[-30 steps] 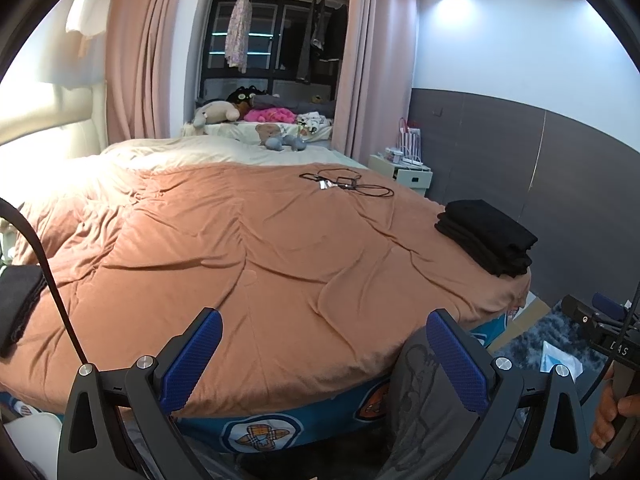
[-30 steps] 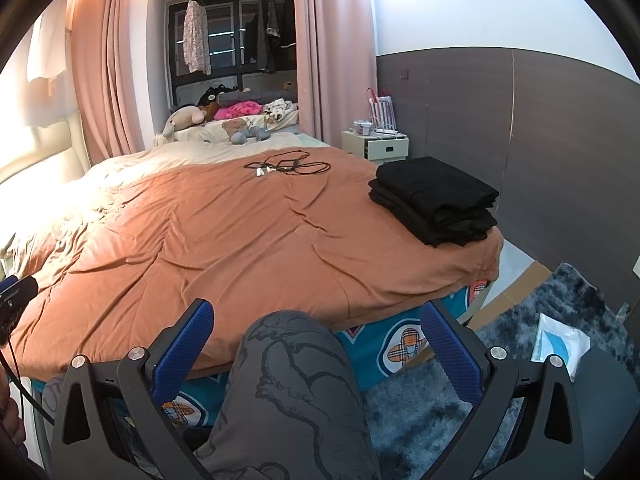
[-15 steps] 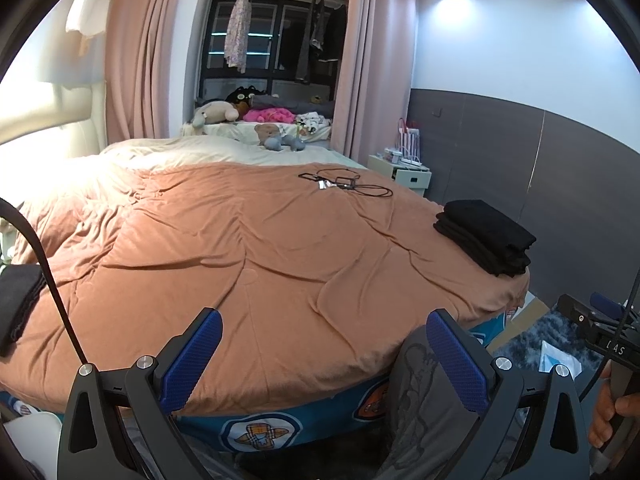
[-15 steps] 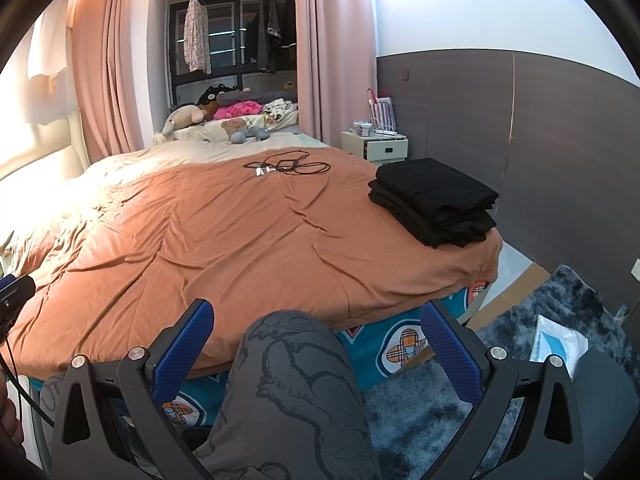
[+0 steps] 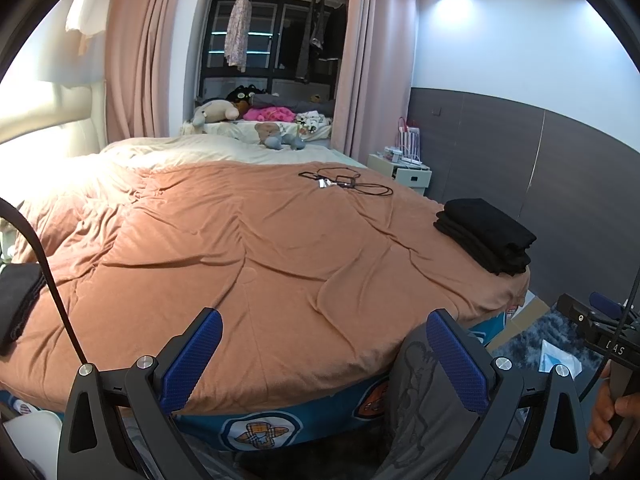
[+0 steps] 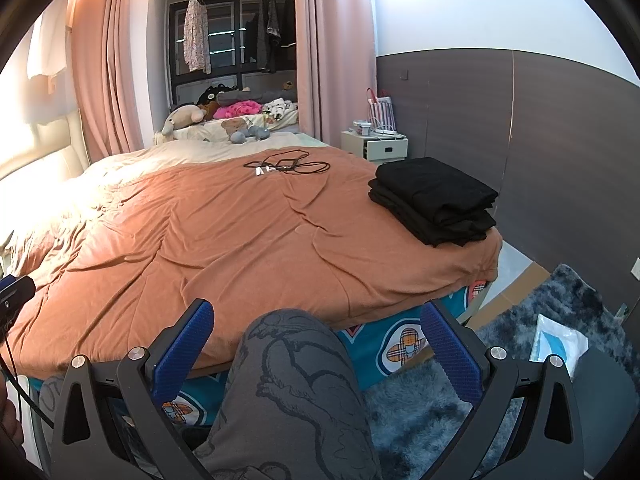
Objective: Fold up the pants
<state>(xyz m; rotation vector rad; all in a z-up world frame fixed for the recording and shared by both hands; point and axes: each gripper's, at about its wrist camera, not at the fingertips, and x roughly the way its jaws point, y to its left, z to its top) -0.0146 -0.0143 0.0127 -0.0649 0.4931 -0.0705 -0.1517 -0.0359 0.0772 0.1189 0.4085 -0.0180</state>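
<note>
Far to the left of my left gripper [image 5: 320, 360], at the near left edge of the bed [image 5: 248, 248], lies a dark folded cloth [image 5: 18, 304]; only part of it shows, and I cannot tell whether it is pants. A black cable [image 5: 48, 276] arcs up just left of this gripper, and I judge it could snag on fabric if I reach that way.

My left gripper is spread wide and holds nothing, hanging low at the foot of the bed. Ahead of it the orange cover is bare and wrinkled. Those ridges could carry into any fold laid on them.

Well beyond both grippers, toward the far side of the bed, a tangle of cords [image 6: 286, 166] rests on the cover. Pants spread too far forward could catch it.

My right gripper [image 6: 318, 354] is also spread wide and empty. The person's knee [image 6: 292, 364], in grey printed fabric, sits between its fingers and may block a low reach.

Ahead and to the right of this gripper, at the bed's right corner, sits a stack of black pants [image 6: 434, 198], apparently already folded. It lies near the edge, so I judge a careless pull could drag it onto the blue rug [image 6: 520, 328], where a white packet [image 6: 558, 344] lies.
</note>
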